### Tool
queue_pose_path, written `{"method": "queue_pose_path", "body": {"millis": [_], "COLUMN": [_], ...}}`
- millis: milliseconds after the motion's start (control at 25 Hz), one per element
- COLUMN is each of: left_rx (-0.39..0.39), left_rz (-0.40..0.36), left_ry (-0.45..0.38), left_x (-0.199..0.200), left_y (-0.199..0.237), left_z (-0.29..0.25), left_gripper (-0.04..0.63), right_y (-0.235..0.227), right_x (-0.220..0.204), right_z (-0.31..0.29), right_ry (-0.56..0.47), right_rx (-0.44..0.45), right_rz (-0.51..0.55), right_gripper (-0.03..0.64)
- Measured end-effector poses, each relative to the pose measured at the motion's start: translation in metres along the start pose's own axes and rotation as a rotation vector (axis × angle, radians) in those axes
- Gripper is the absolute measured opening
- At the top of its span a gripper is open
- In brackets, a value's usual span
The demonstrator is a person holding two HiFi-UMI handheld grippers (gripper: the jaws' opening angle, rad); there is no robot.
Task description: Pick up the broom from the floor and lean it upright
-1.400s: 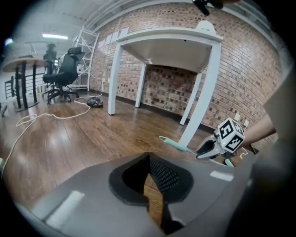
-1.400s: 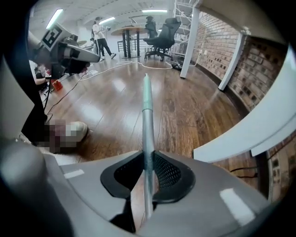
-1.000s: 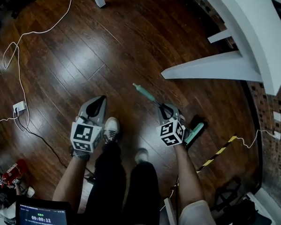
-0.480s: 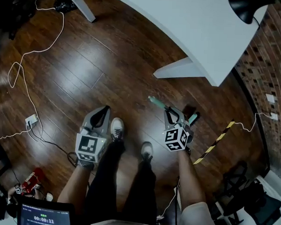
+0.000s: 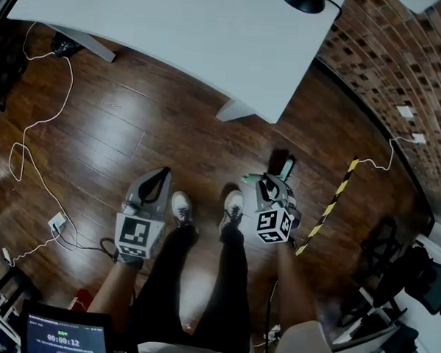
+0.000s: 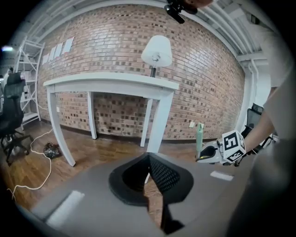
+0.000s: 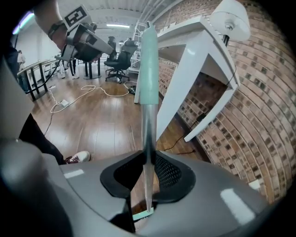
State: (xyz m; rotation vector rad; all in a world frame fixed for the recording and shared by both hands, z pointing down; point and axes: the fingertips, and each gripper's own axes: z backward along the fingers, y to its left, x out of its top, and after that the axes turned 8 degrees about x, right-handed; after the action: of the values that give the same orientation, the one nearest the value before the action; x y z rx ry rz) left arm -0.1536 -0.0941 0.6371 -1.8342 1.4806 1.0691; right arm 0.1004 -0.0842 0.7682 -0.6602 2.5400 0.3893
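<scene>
The broom has a silver pole with a mint grip (image 7: 149, 65) and a teal head (image 5: 286, 168). It stands almost upright off the wooden floor, so from the head view it looks very short. My right gripper (image 5: 268, 183) is shut on the pole, which runs up between its pads (image 7: 149, 157). Those jaws have just eased open slightly, with the pole still between them. The mint grip (image 6: 199, 136) also shows in the left gripper view, rising from the right gripper (image 6: 208, 155). My left gripper (image 5: 160, 175) hangs to the left, jaws together and holding nothing (image 6: 148, 156).
A white table (image 5: 176, 29) with a lamp (image 6: 156, 52) stands ahead against a brick wall (image 5: 388, 63). White cables (image 5: 39, 118) trail over the floor at the left. A yellow-black striped bar (image 5: 325, 211) lies to the right. The person's shoes (image 5: 180, 207) are between the grippers.
Both grippers have risen. The broom has swung from a low slant over the floor to nearly upright in the right gripper. The table now fills more of the head view.
</scene>
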Motion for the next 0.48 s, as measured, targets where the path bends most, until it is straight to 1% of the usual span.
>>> {"method": "queue_pose_path", "body": {"millis": [120,320,480], "left_rx": [0.014,0.062,0.087], "left_rz": [-0.013,-0.005,0.005], "left_ry": [-0.005,-0.024,-0.025], "left_x": [0.013,0.038,0.058], "left_y": [-0.003,-0.017,-0.038], "left_z": [-0.009,-0.017,-0.024], "left_gripper": [0.000,0.000,0.000], "right_y": [-0.018,-0.061,-0.092], "right_x": [-0.004,-0.008,-0.007], "right_z": [0.019,0.052,0.064], "right_ry": [-0.032,-0.099,-0.144], "right_rx": [-0.035,-0.121,-0.145], "right_rz": [-0.046,-0.162,-0.223], "right_gripper": [0.091,0.092,0.093]}}
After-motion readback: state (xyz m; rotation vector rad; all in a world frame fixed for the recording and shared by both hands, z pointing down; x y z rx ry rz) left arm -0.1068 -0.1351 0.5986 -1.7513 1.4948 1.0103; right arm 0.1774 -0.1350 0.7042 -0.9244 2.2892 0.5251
